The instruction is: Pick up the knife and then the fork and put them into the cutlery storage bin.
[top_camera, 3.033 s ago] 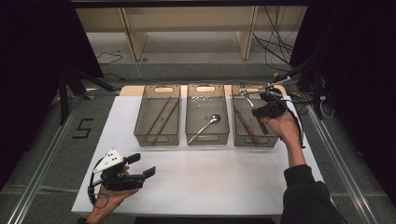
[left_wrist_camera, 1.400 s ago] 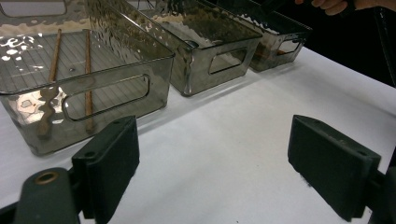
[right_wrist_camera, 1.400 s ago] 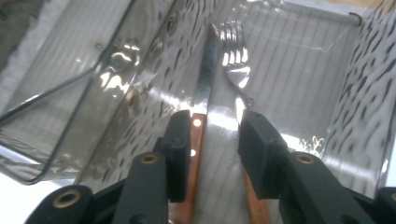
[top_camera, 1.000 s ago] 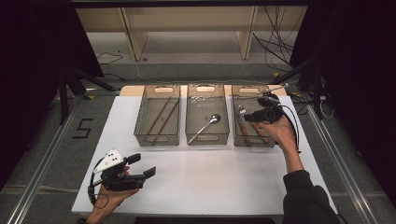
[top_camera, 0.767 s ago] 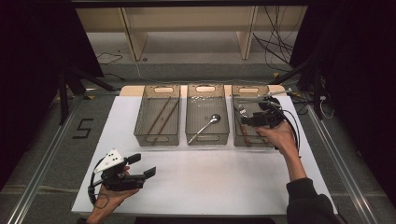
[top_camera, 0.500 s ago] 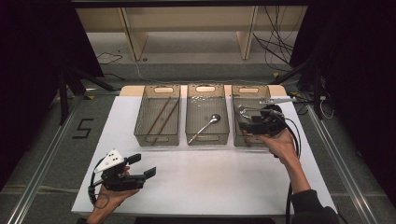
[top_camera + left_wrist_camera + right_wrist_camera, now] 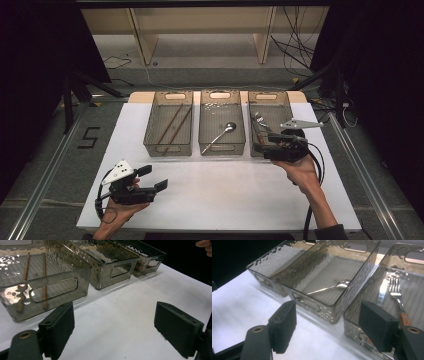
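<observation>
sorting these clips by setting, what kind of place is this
Likely a lab recording rig, not a kitchen: a white table with three clear bins for cutlery, metal rails alongside, and loose cables on the floor.

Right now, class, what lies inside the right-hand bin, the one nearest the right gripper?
Inside the right-hand bin lies a fork with a wooden handle, tines toward the far end. The handle's near end is hidden behind the right gripper, whose jaws stand open.

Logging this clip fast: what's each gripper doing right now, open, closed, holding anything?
Left gripper: open, nothing between its jaws.
Right gripper: jaws have just been opening, now open and empty, by the fork in its bin.
</observation>
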Demonstrator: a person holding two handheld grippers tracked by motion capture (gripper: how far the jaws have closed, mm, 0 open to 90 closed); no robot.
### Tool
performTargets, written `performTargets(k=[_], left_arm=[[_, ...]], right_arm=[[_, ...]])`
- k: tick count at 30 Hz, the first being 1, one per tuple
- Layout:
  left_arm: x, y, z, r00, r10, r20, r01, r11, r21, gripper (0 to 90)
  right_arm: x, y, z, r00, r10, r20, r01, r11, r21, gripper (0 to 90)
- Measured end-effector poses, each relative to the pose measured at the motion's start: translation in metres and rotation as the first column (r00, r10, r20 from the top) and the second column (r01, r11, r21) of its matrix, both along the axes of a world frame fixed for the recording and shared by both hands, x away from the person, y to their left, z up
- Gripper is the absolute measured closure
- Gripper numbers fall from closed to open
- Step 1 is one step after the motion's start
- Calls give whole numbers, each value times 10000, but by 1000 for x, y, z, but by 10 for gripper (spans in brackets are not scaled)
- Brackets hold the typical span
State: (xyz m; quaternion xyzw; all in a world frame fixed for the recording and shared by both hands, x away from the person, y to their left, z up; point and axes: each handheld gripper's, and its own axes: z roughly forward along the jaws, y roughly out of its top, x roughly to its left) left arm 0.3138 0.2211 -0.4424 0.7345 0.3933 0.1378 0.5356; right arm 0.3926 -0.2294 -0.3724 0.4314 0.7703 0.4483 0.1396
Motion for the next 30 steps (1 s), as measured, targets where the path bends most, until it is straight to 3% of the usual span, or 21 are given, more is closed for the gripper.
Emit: performTargets(k=[20, 30], left_arm=[[0, 0, 0, 10000, 2, -56, -2, 10000, -16, 162], [-1, -1, 1, 9999, -16, -127, 15, 10000, -62, 161]], right_arm=[[-41, 5, -17, 9948, 542, 868, -585, 9971, 478, 266], [-57, 0, -37, 9952, 500, 839, -561, 9958, 717, 247]])
